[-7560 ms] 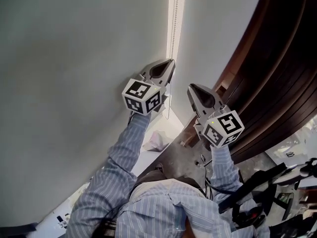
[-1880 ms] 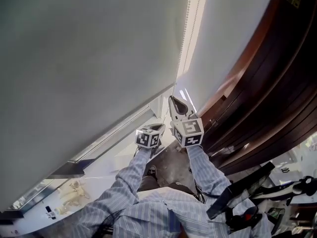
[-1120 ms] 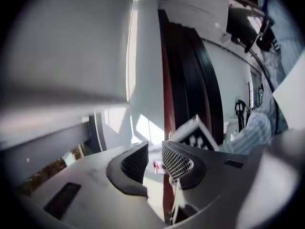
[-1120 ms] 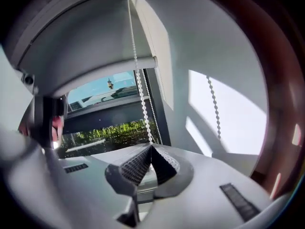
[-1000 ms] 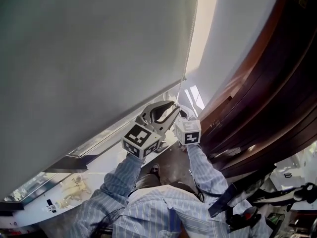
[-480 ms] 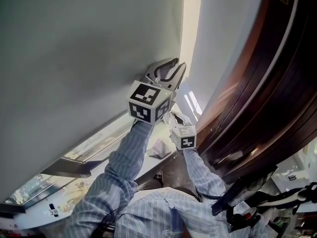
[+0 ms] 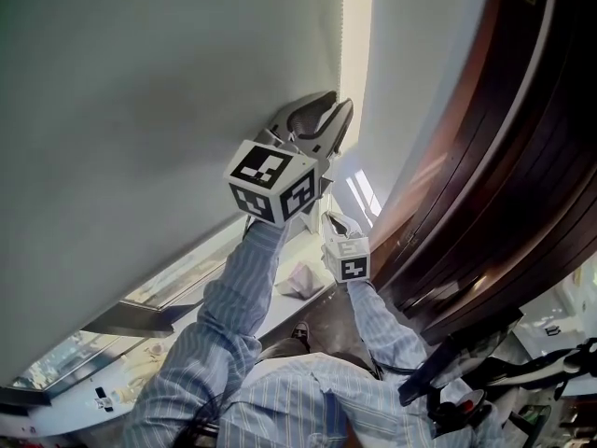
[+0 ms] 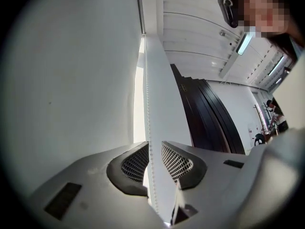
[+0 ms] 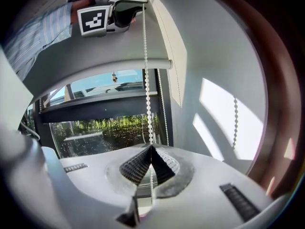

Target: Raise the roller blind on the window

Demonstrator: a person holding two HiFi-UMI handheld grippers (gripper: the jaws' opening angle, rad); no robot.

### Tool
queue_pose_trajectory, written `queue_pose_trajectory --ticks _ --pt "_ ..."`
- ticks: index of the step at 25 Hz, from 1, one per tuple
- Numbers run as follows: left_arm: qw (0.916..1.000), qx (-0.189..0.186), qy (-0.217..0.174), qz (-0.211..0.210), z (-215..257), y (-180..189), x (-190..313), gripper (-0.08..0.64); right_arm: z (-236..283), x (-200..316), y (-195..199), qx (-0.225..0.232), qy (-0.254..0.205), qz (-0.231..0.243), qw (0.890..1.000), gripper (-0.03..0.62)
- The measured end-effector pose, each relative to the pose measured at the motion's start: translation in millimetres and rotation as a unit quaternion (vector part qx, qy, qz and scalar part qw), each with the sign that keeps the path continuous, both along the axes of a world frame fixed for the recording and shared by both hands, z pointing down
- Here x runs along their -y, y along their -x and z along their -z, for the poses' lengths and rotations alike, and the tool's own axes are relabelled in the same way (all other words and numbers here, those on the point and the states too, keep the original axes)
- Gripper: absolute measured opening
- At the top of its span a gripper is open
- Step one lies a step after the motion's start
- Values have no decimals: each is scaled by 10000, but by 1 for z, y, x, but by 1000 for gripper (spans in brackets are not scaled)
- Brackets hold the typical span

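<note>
The grey roller blind (image 7: 140, 110) fills the left of the head view; its bottom bar (image 9: 119, 65) hangs above bare window glass. A white bead chain (image 8: 147, 104) drops along the blind's right edge. My left gripper (image 7: 334, 105) is held high and stands open. In its own view the chain runs through the gap between the mesh pads (image 8: 136, 163) without being pinched, at the left gripper (image 8: 153, 144). Lower down, my right gripper (image 7: 338, 220) is shut on the same chain (image 9: 146, 80), its pads meeting at the right gripper (image 9: 151, 148). The left gripper (image 9: 136, 4) shows above it.
A dark wooden door frame (image 7: 485, 157) curves down the right side, close to both arms. A second strand of the chain (image 9: 162, 104) hangs beside the gripped one. A crumpled cloth (image 7: 300, 278) lies on the window sill below. Greenery shows through the glass (image 9: 105, 128).
My left gripper has climbed from beside the right gripper to well above it along the chain. The right gripper has stayed put. Over the longer span the blind's bottom edge has risen.
</note>
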State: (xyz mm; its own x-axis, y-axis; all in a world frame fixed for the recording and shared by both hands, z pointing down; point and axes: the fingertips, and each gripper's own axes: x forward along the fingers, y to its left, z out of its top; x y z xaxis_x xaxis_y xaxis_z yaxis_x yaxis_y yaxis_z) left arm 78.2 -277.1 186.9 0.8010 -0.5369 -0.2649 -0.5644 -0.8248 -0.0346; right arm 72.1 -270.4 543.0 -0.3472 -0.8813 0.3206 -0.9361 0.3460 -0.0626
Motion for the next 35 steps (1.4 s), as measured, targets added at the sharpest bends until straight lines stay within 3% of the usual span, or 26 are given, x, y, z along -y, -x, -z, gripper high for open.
queue_pose_trajectory --ticks 1,3,6,10,15,22,26,29,32,35 --pt "10000 7 -40 18 3 -1 2 84 0 0 0 -7 -3 0 10000 5" --pt "10000 -47 25 -48 3 -2 5 14 0 -2 -1 0 -13 -14 10000 5" --pt "9984 -363 309 -289 1 1 7 9 1 -6 -3 -5 -77 -26 10000 5" --pt "9978 -442 452 -191 -12 8 16 6 -10 -10 -3 -59 1 -17 10000 6" --pt "9939 -223 1078 -117 -72 12 30 5 -68 -31 -4 -185 596 -38 9980 5" --pt "9785 -14 2039 -305 -179 7 20 6 -155 -69 -8 -431 1555 -100 9868 5" --pt "9620 399 2678 -351 -249 1 14 5 -227 -100 -24 -544 2501 -255 9664 5" --pt "9546 368 2946 -248 -280 8 12 5 -245 -121 -27 -382 3040 -88 9519 6" --pt "9560 433 2897 -140 -280 17 14 5 -209 -116 -28 -188 2794 176 9598 8" --pt "9564 376 2890 -169 -279 19 16 5 -122 -86 -29 265 1827 355 9822 13"
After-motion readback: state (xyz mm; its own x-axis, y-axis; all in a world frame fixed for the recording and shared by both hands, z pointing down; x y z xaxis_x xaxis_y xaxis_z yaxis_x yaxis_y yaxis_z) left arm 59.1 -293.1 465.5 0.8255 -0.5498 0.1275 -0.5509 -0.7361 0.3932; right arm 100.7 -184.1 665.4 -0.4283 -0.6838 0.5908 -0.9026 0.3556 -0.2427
